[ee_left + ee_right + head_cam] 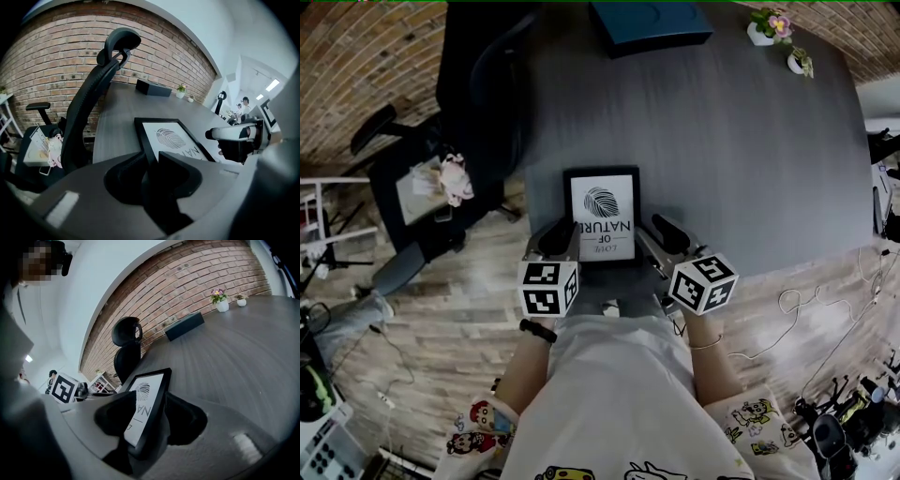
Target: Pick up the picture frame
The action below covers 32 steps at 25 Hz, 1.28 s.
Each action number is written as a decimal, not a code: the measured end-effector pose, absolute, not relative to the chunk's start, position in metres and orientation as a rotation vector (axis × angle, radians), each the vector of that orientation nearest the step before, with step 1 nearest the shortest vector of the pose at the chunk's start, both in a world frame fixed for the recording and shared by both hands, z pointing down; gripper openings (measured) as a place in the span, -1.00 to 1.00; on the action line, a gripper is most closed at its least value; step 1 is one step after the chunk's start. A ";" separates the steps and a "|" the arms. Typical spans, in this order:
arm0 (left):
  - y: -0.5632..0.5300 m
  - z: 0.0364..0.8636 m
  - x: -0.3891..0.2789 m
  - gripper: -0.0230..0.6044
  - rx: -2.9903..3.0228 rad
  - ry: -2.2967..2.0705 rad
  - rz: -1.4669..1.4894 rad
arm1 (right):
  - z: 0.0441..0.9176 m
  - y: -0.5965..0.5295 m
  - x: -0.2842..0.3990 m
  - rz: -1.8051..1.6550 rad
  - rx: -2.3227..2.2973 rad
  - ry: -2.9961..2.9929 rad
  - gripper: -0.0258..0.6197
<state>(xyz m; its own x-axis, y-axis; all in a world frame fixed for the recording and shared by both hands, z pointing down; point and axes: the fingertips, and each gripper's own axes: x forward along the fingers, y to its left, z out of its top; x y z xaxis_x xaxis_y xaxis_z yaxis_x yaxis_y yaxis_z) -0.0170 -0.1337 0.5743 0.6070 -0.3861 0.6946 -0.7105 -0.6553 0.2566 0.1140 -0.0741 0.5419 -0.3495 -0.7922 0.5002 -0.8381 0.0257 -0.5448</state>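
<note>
A black office chair (478, 84) crowds the left edge of the table (741, 150), with a soft toy (455, 178) on its seat. At the table's near edge, the left claw (558, 239) is closed on the left rail of the picture frame (602, 211), while the right claw (667, 234) clamps the right rail. A dark box (652, 23) and two small flower pots (766, 30) sit along the far edge. Bare tabletop spreads to the right.

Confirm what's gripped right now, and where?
Picture frame, by its two side edges near the person: right gripper clamps one, left gripper seems shut on the other.
</note>
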 end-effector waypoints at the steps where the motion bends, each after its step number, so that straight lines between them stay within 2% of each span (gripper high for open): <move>1: -0.134 0.574 -0.017 -0.59 2.303 -0.872 0.820 | 0.542 -0.074 0.114 1.248 1.755 -2.209 -0.34; 11: -0.138 0.575 -0.018 -0.65 2.196 -0.896 0.739 | 0.552 -0.074 0.114 1.378 1.696 -2.203 -0.34; 32: -0.141 0.576 -0.021 -0.67 2.087 -0.850 0.662 | 0.567 -0.091 0.101 1.998 1.234 -2.154 -0.30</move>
